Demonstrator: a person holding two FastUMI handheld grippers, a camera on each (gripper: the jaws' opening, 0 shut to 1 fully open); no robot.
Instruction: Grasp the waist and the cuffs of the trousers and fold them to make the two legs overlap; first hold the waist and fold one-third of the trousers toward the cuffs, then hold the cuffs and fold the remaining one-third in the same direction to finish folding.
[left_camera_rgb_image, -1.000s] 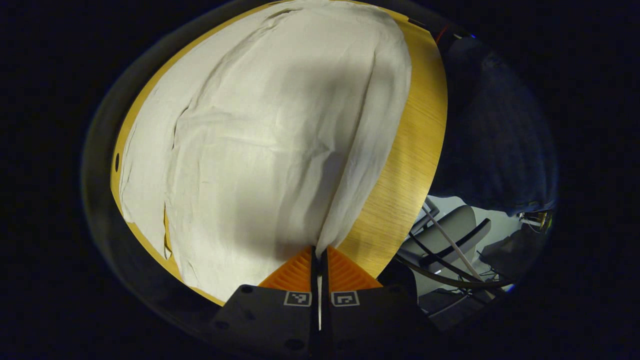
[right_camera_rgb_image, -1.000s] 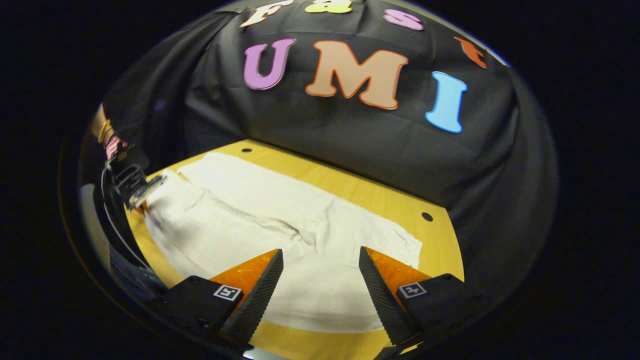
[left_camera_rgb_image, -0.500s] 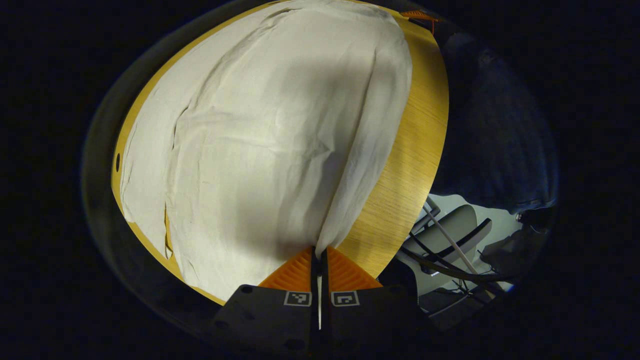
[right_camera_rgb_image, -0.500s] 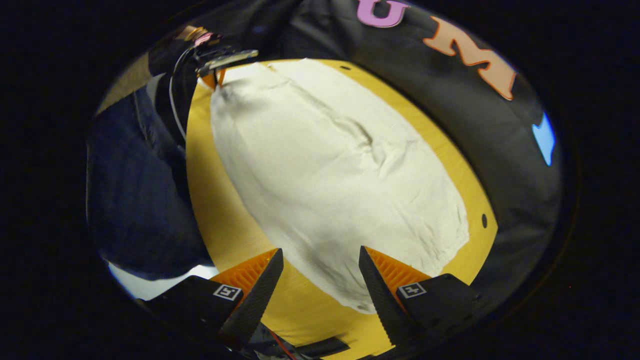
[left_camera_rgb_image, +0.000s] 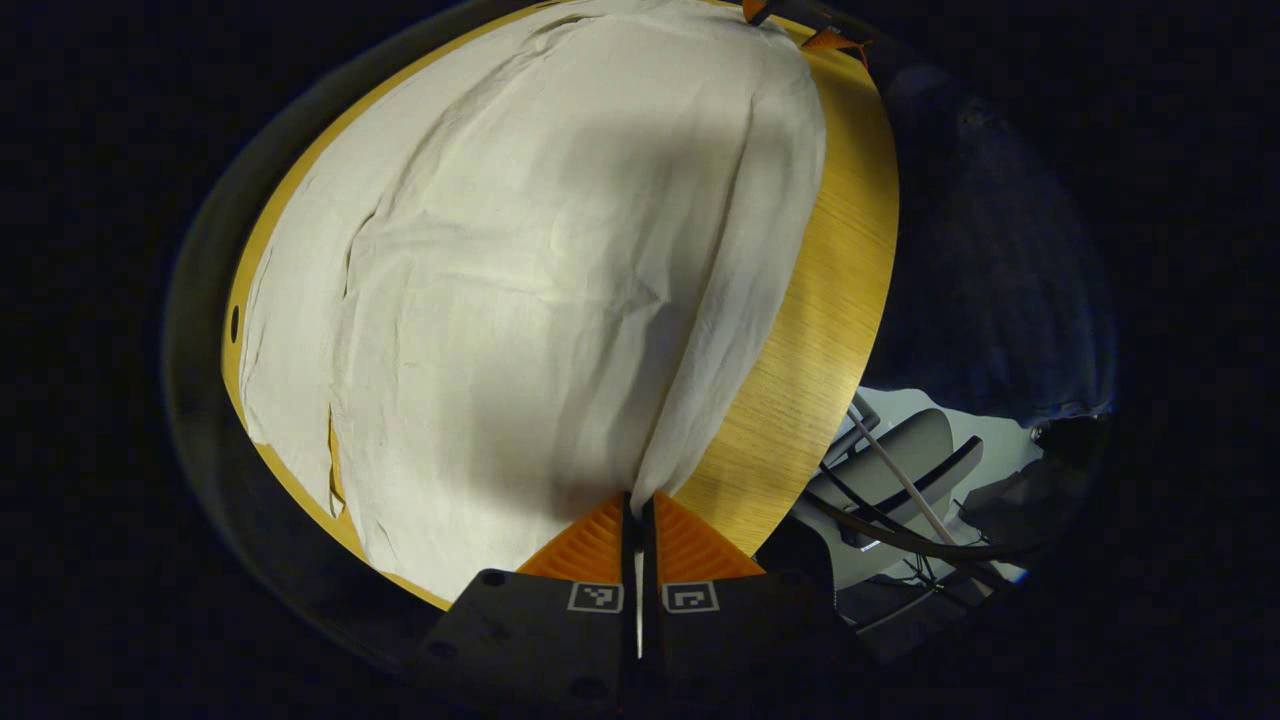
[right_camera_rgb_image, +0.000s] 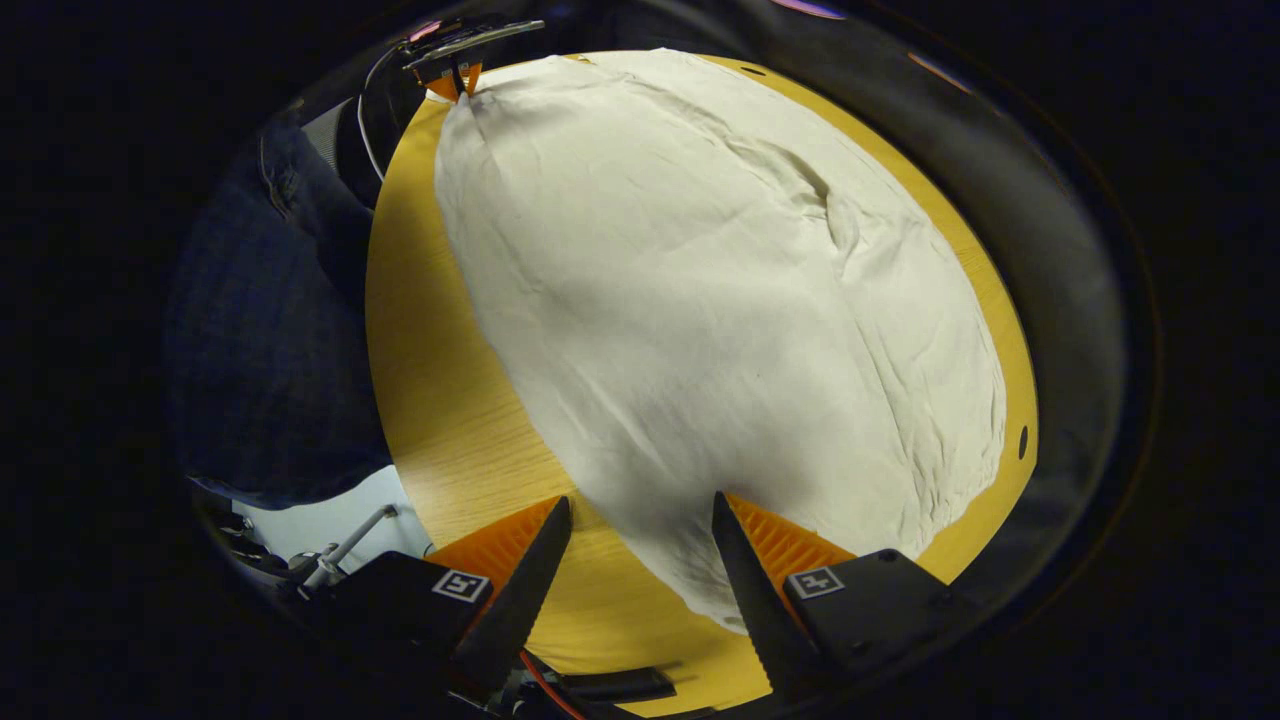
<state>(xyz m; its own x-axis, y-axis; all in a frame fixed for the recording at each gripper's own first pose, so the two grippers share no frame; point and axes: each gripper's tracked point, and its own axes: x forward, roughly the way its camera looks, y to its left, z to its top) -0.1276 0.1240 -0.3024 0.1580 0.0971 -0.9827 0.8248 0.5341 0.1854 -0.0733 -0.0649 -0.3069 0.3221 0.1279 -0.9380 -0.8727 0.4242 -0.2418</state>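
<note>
Left claw (left_camera_rgb_image: 637, 505) is pinched tight on a corner of the trousers (left_camera_rgb_image: 540, 270), both fingers pressed together with the pale cloth caught between them, right at the near edge of the worktop (left_camera_rgb_image: 820, 330). From that corner a raised fold runs away along the garment's right edge, and a bare strip of wood lies beside it out to the worktop's rim. On the far left the cloth runs almost to the rim, leaving a sliver of wood and a small hole (left_camera_rgb_image: 234, 324) showing.

Over in the right gripper view, the right claw (right_camera_rgb_image: 640, 515) hangs with its fingers spread wide apart, gripping nothing. The nearest end of the trousers (right_camera_rgb_image: 720, 300) sits between and just under them, its rounded edge close to the right finger (right_camera_rgb_image: 745, 575). Open wood lies left of that edge, a broad bare band of worktop (right_camera_rgb_image: 440, 400) running up the garment's whole side. On the right the cloth nearly meets the rim beside another hole (right_camera_rgb_image: 1022, 441).

At the far top of this view the left claw (right_camera_rgb_image: 458, 82) holds the opposite corner. A person's dark trouser leg (right_camera_rgb_image: 270, 330) stands just beside the worktop's left edge, and a cable (right_camera_rgb_image: 545, 690) shows below the fingers
</note>
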